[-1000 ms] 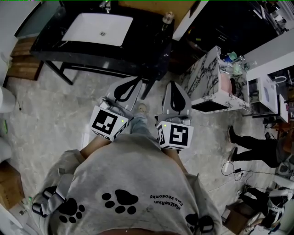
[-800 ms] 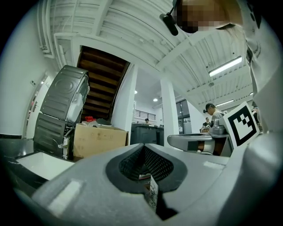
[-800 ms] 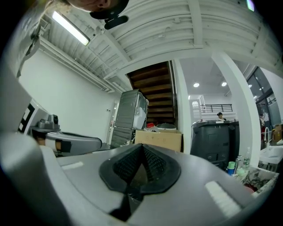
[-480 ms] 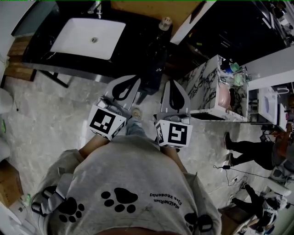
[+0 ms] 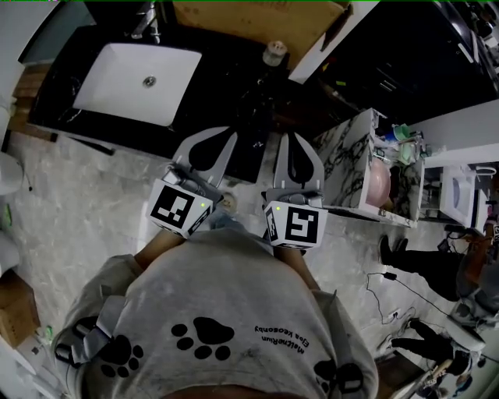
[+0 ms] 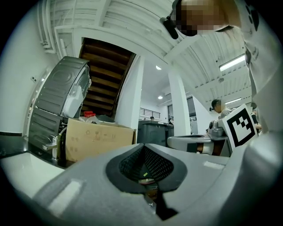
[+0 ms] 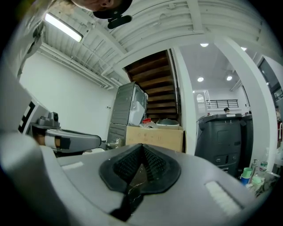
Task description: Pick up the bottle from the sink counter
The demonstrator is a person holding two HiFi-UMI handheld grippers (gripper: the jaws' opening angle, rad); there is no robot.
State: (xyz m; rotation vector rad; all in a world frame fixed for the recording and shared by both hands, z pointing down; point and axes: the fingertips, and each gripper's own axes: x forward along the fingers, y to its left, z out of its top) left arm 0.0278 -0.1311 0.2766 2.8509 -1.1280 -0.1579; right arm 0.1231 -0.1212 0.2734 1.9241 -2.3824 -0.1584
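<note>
In the head view, the bottle point(image 5: 273, 53) is seen standing on the black surface point(image 5: 226, 86) of the sink counter. It is to the right of the white basin point(image 5: 136, 82) and just beside a cardboard box point(image 5: 257, 19). The left gripper point(image 5: 214, 140) and the right gripper point(image 5: 296, 144) are held side by side at the surface's near edge, well apart from the bottle.

In the left gripper view, the jaws of the left gripper point(image 6: 146, 163) are seen clenched together with nothing between them, and the cardboard box point(image 6: 99, 141) is seen beyond.

In the right gripper view, the jaws of the right gripper point(image 7: 140, 165) are likewise pressed together and empty. The cardboard box point(image 7: 154, 137) and a dark bin point(image 7: 221, 141) are seen ahead.
</note>
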